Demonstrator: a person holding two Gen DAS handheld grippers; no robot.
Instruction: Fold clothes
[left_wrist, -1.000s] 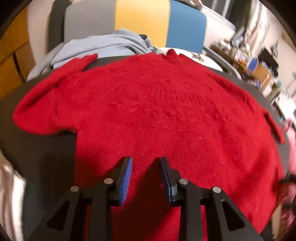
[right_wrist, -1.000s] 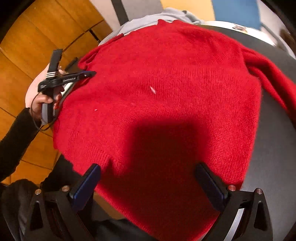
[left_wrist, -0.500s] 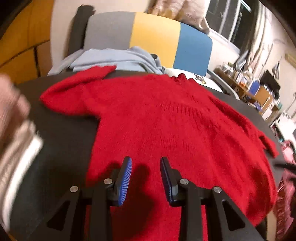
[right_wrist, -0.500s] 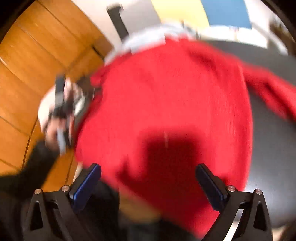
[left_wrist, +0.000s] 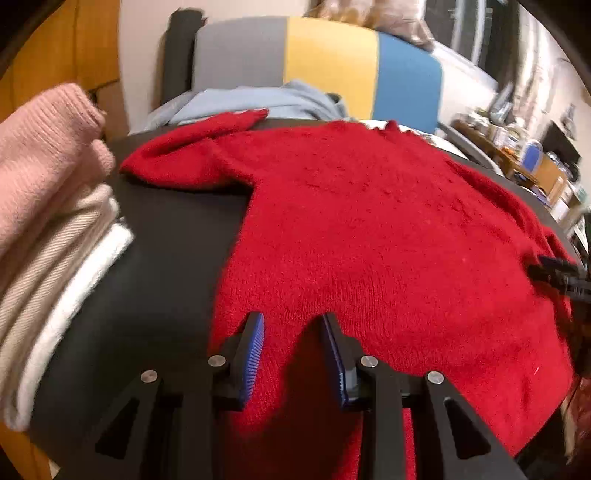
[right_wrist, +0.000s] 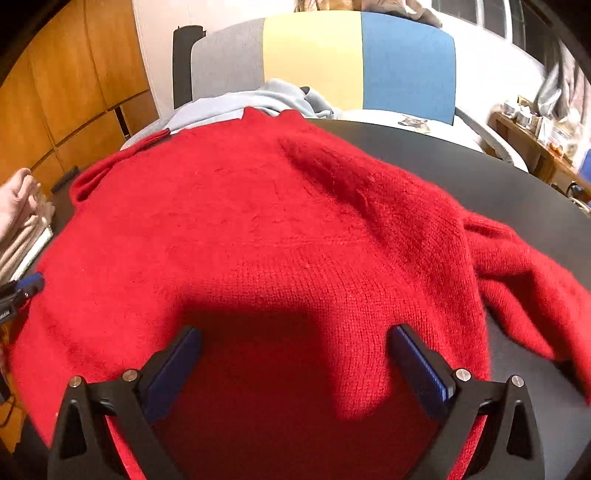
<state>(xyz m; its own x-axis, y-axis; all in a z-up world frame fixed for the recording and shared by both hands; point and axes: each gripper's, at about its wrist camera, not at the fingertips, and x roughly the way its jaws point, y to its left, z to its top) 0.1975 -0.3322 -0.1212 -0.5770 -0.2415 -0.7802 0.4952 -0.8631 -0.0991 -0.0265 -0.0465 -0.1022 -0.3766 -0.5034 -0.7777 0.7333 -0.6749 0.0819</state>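
Red sweater (left_wrist: 369, 229) spreads beneath both parted, empty tongs (left_wrist: 291, 332) (right_wrist: 295, 347).

No readable text shows in either view. The left gripper (right_wrist: 14, 295) bears a small white mark — too blurred to read.

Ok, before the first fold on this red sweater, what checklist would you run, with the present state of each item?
1. Red sweater body spread flat on the black table: ok.
2. Both sleeves laid out: not ok; the sleeve on the right of the right wrist view lies bunched.
3. Left gripper free: ok, partly open over the hem, nothing between the pads.
4. Right gripper free: ok, wide open above the cloth.
5. Folded stack apart from the sweater: ok, bare table between.
6. Light blue garment clear of the collar: cannot tell; the collar edge seems to overlap it.
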